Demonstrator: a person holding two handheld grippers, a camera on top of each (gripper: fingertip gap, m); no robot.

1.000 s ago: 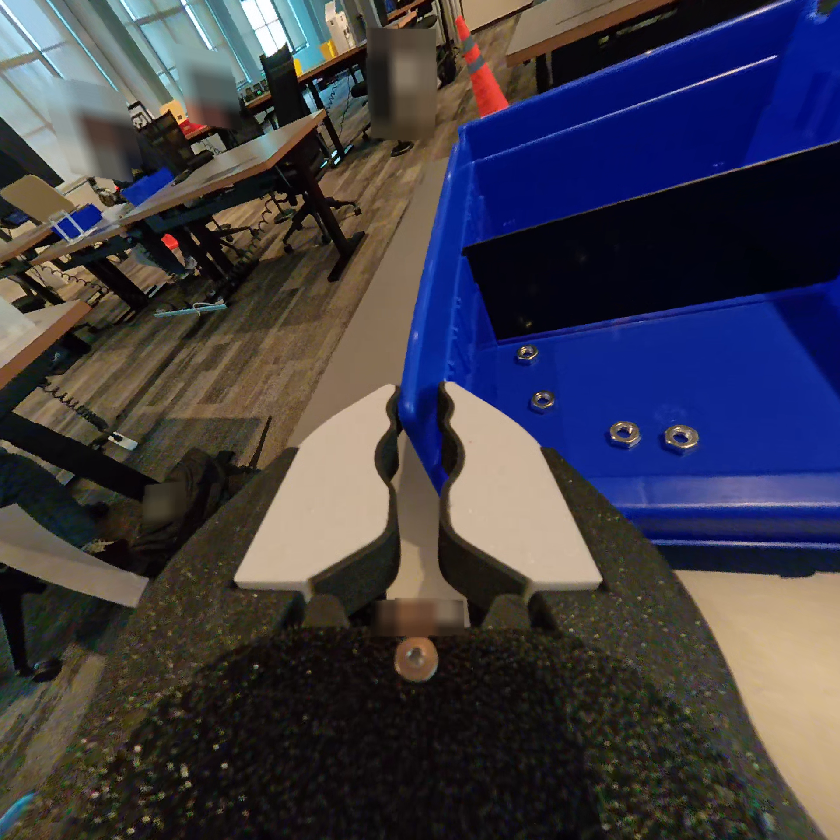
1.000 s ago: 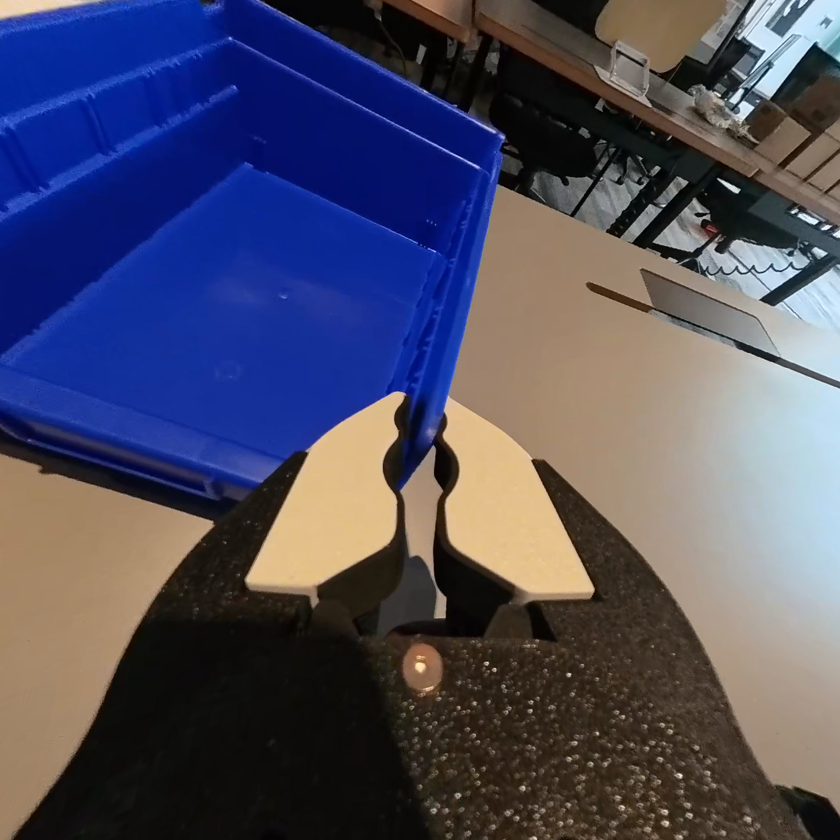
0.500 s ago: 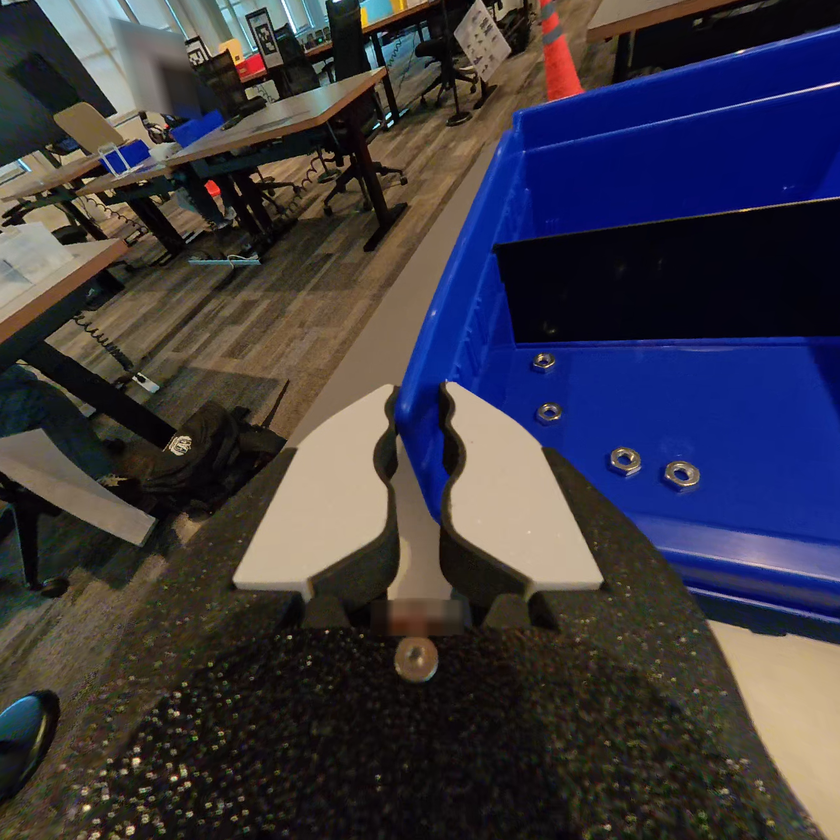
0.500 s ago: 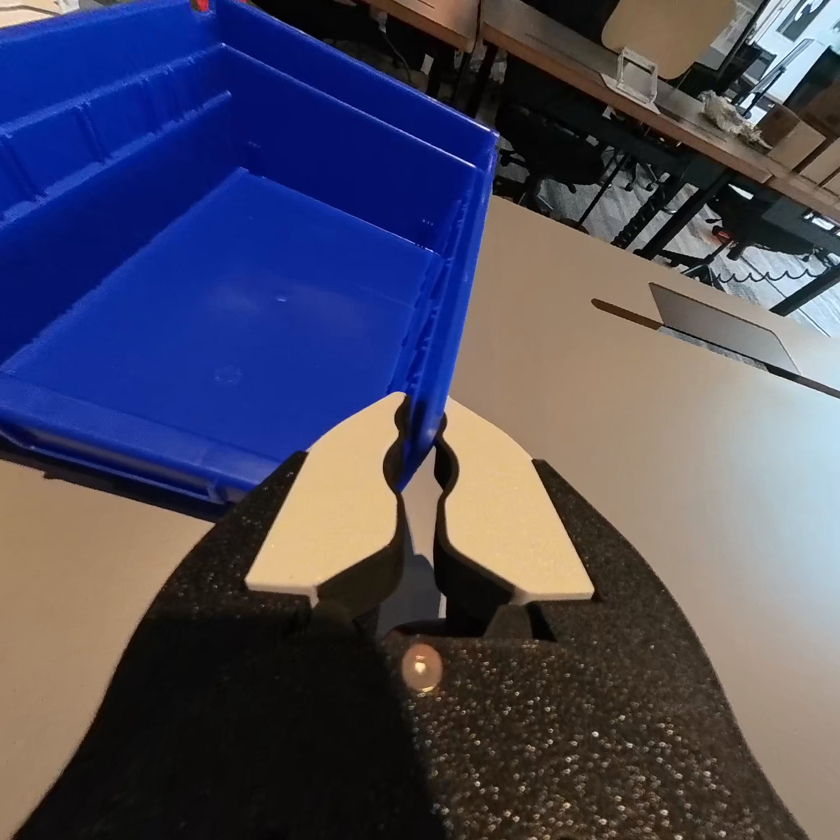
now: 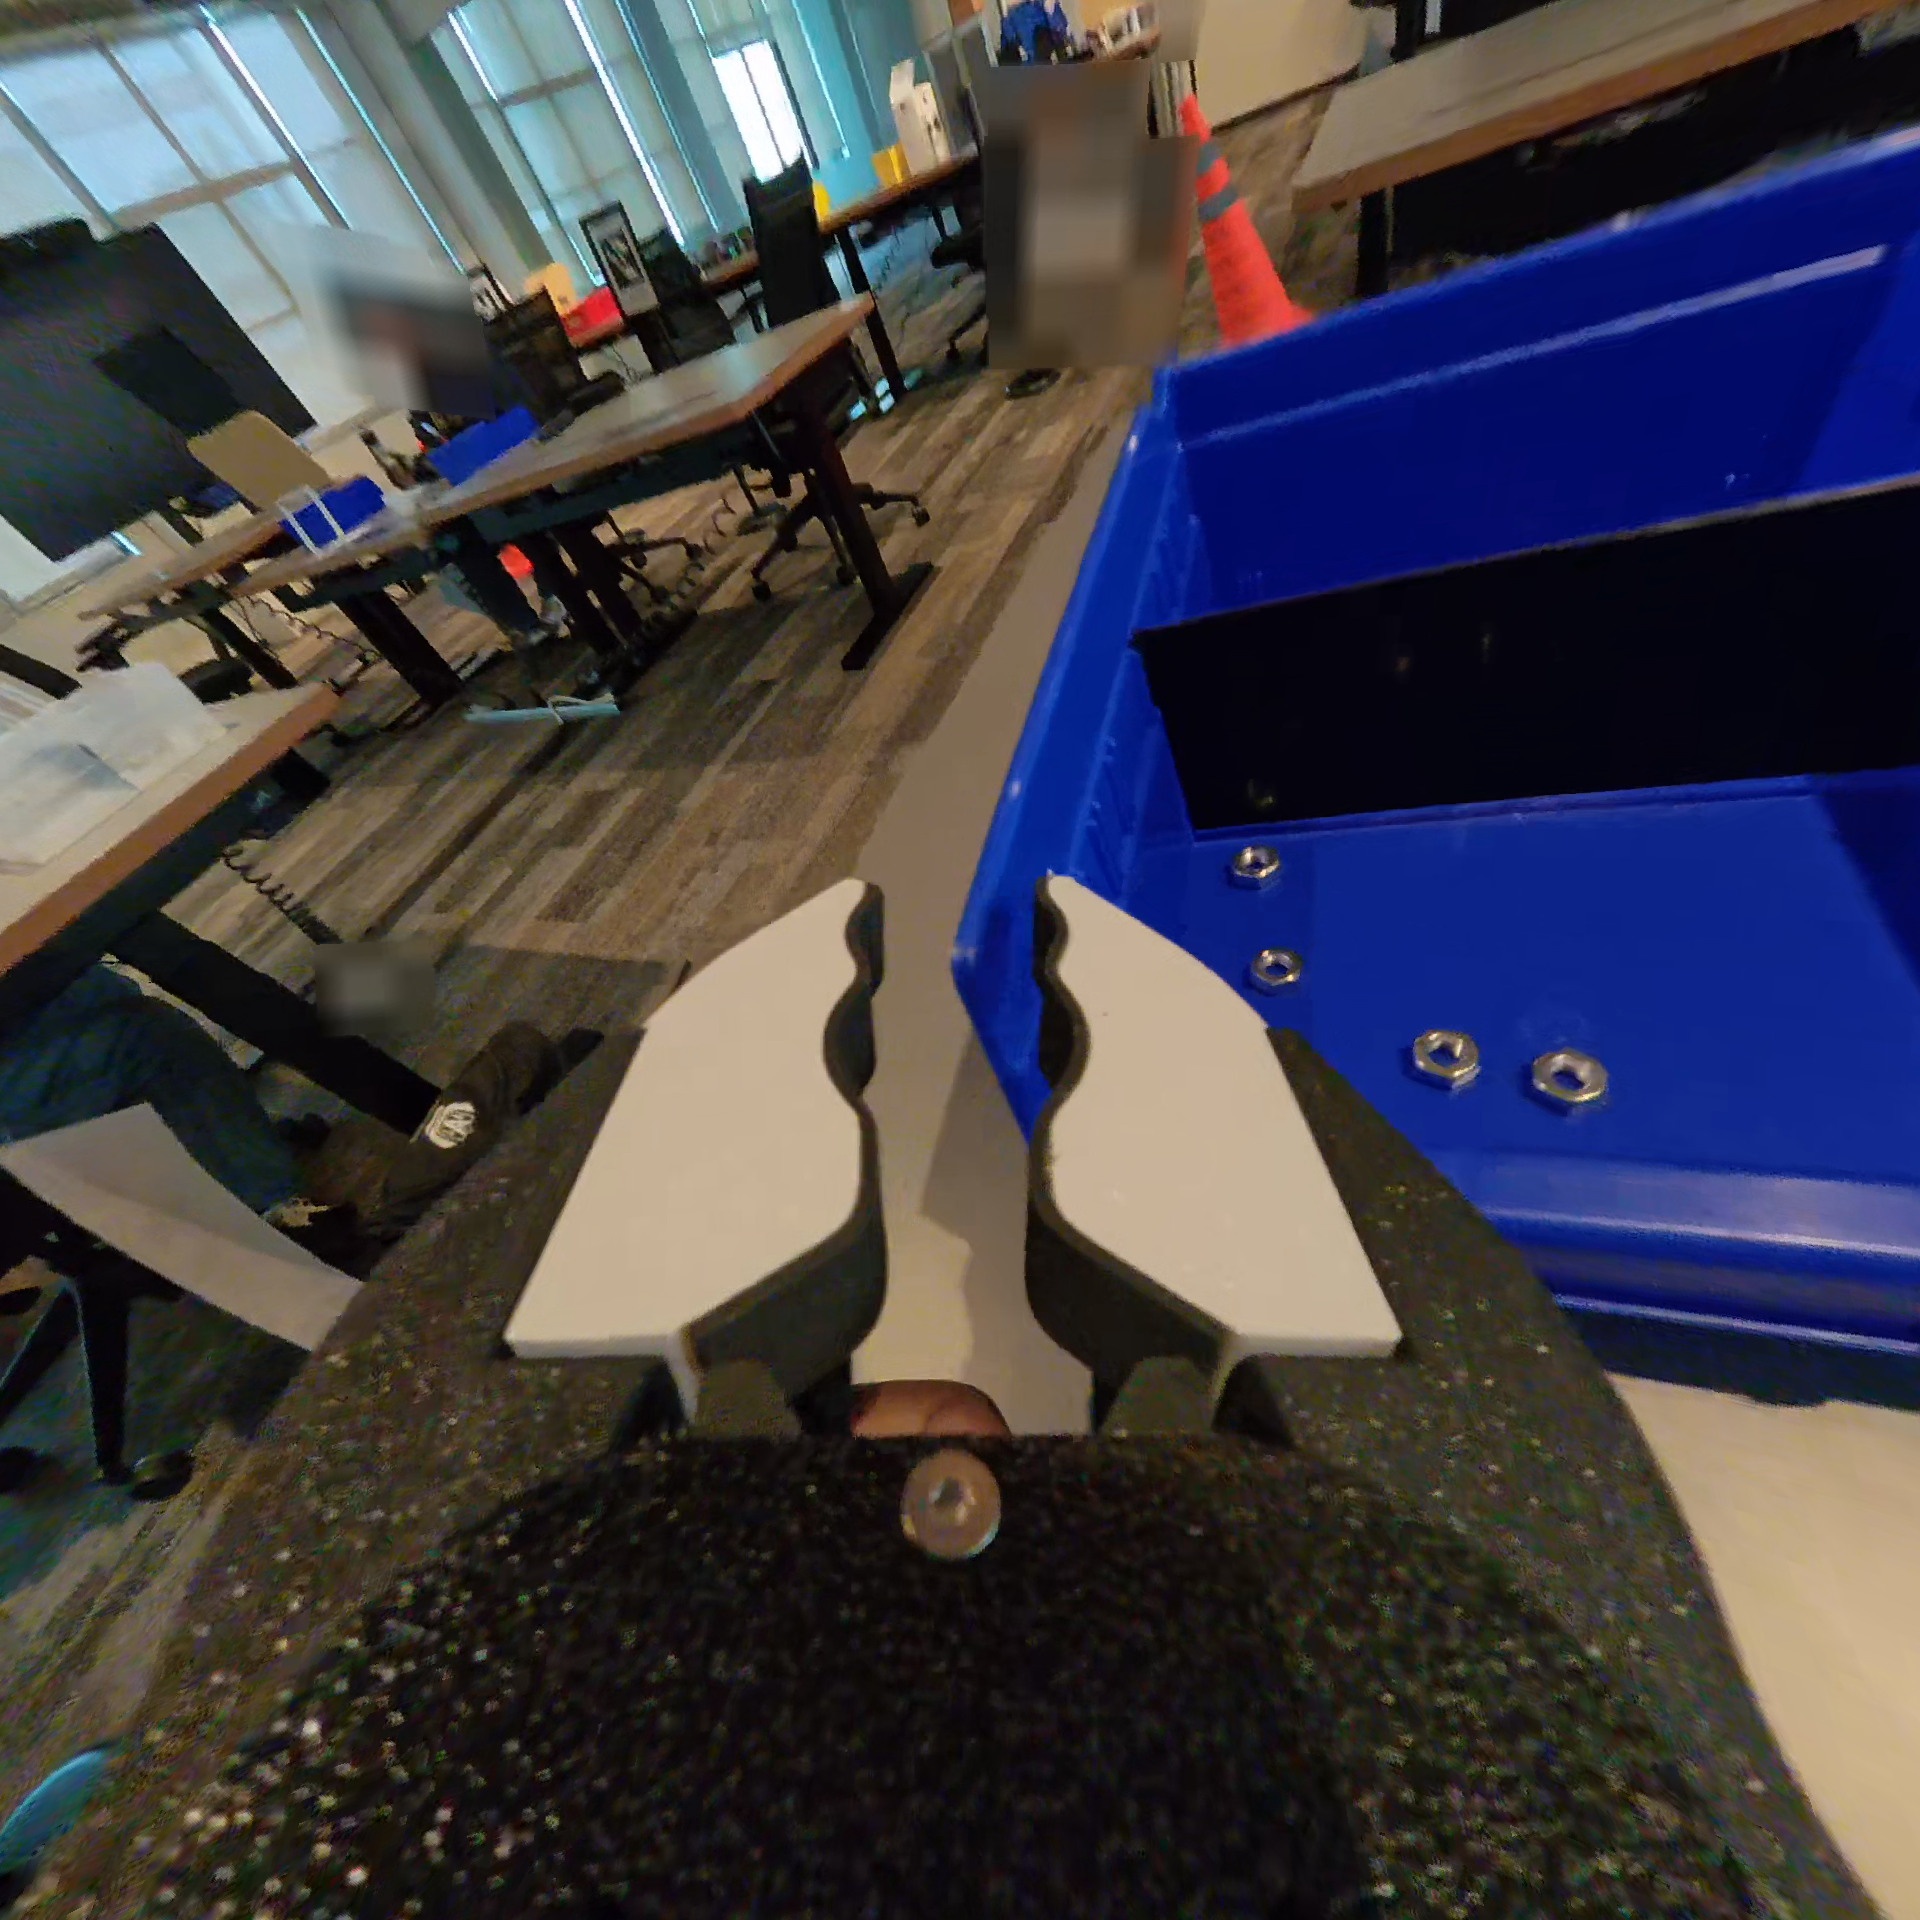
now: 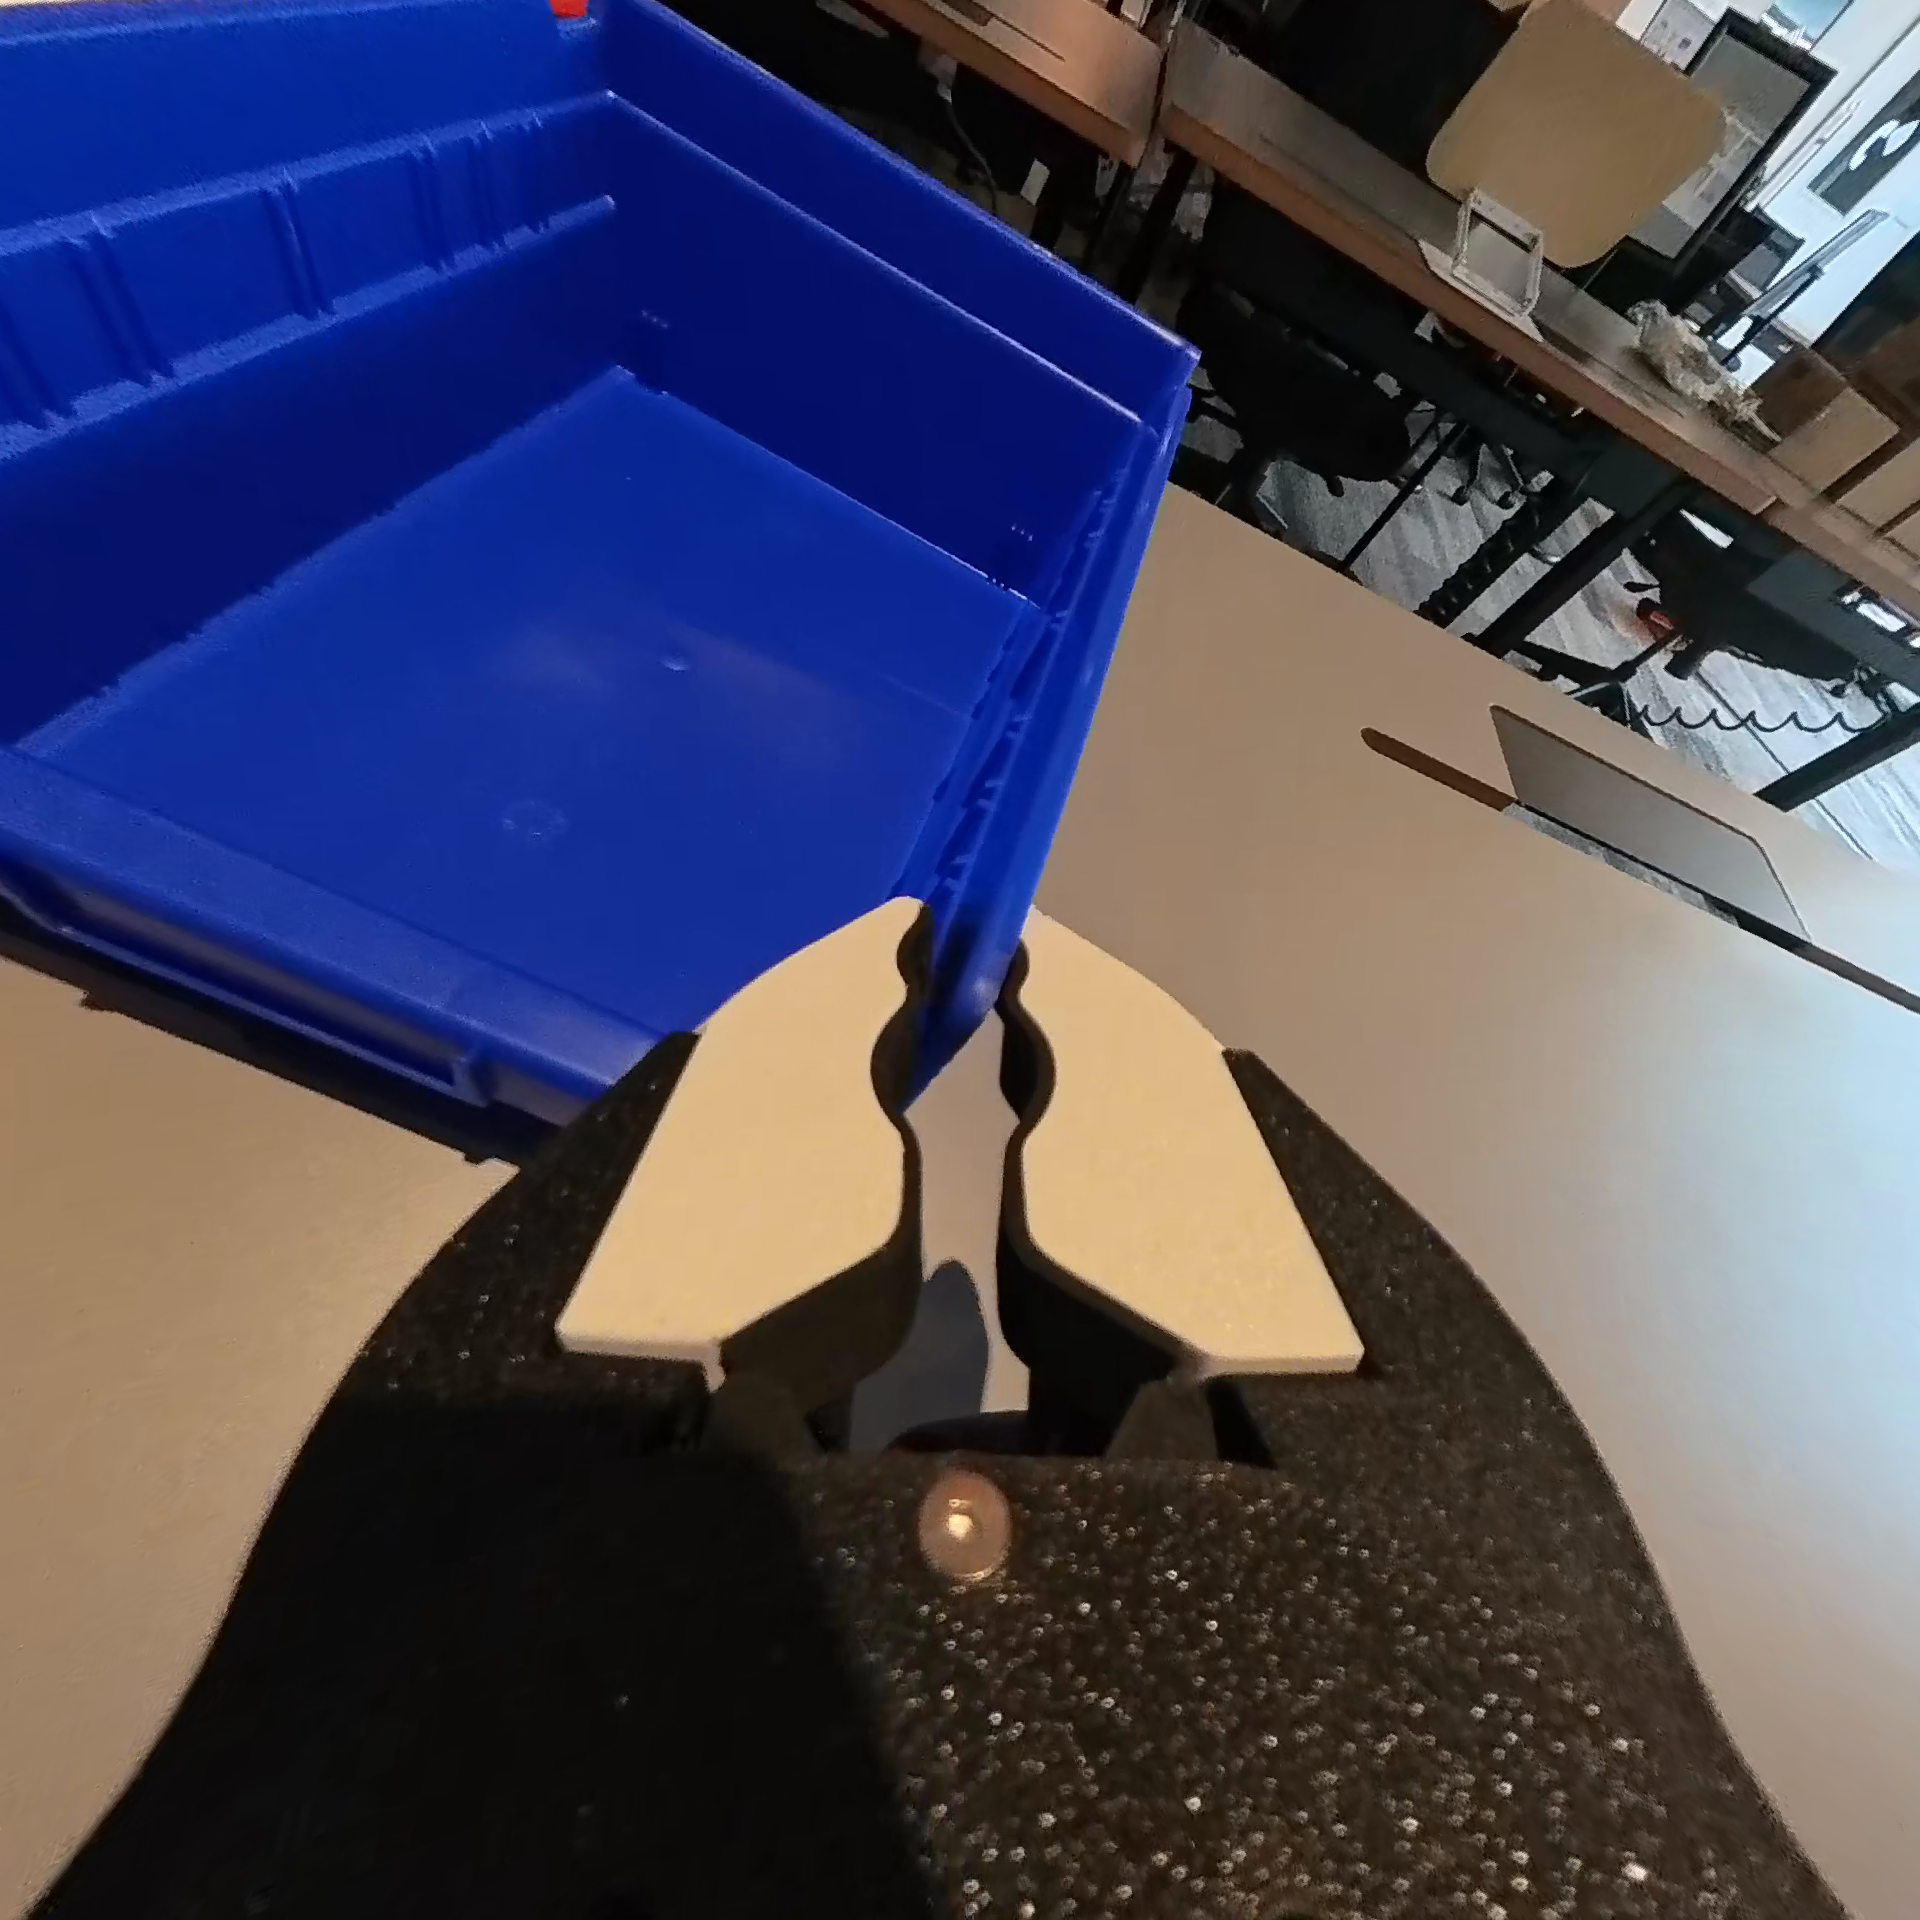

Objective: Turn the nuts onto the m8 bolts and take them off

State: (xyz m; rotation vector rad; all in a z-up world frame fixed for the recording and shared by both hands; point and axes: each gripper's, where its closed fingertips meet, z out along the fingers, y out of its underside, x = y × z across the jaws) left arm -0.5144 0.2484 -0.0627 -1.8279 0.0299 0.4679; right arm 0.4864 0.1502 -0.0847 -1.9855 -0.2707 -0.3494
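With the right hand-held gripper [image 6: 961, 951] clamped on the blue bin [image 6: 1049, 665] corner and the left hand-held gripper [image 5: 956, 914] open around the rim, set it down level so the nuts [image 5: 1444, 1060] at right stay put.

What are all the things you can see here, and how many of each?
Bin: one, blue, on the table; in the left wrist view a black divider crosses it.
Nuts: four, silver, loose on the bin floor in front of the divider.
Bolts: none visible.
Table: one, beige, under the bin.
Traffic cone: one, orange, on the floor beyond the bin.
Desks: several, wood-topped, with black chairs, in the background.
Left gripper: one, black with grey fingers, open; the bin's corner wall sits in the gap.
Right gripper: one, same colours, closed on the bin's other front corner.
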